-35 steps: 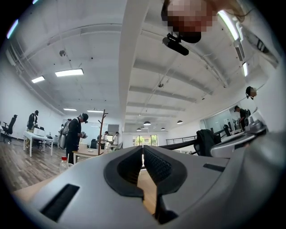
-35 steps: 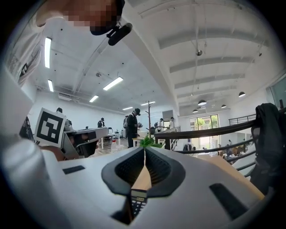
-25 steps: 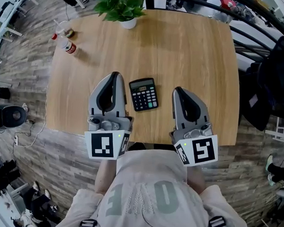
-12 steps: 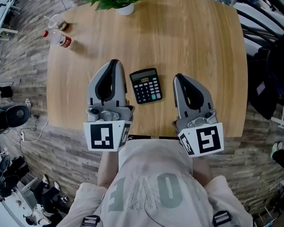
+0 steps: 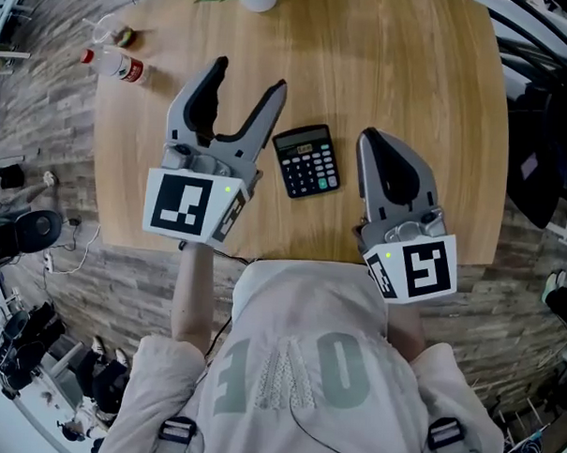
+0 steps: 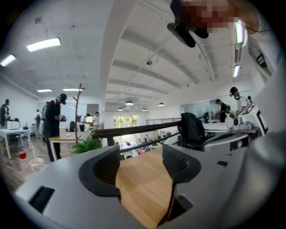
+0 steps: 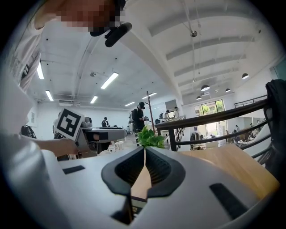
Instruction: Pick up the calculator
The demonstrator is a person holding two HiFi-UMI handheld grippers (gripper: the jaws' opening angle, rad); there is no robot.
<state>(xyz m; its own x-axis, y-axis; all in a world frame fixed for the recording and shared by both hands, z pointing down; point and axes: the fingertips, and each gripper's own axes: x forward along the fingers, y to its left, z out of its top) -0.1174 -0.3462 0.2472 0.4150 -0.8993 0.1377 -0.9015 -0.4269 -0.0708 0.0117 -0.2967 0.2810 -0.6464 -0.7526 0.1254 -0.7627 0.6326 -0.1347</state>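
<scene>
Two tools are seen over the table in the head view: the left gripper, just opened wide and empty, is held just beside the calculator, which lies flat between it and the right gripper. In the left gripper view, only bare wood is framed by the spread jaws. In the right gripper view, the jaws are pressed together on nothing. The calculator is judged light, rigid and slick; a pinch across its long edges is advised.
</scene>
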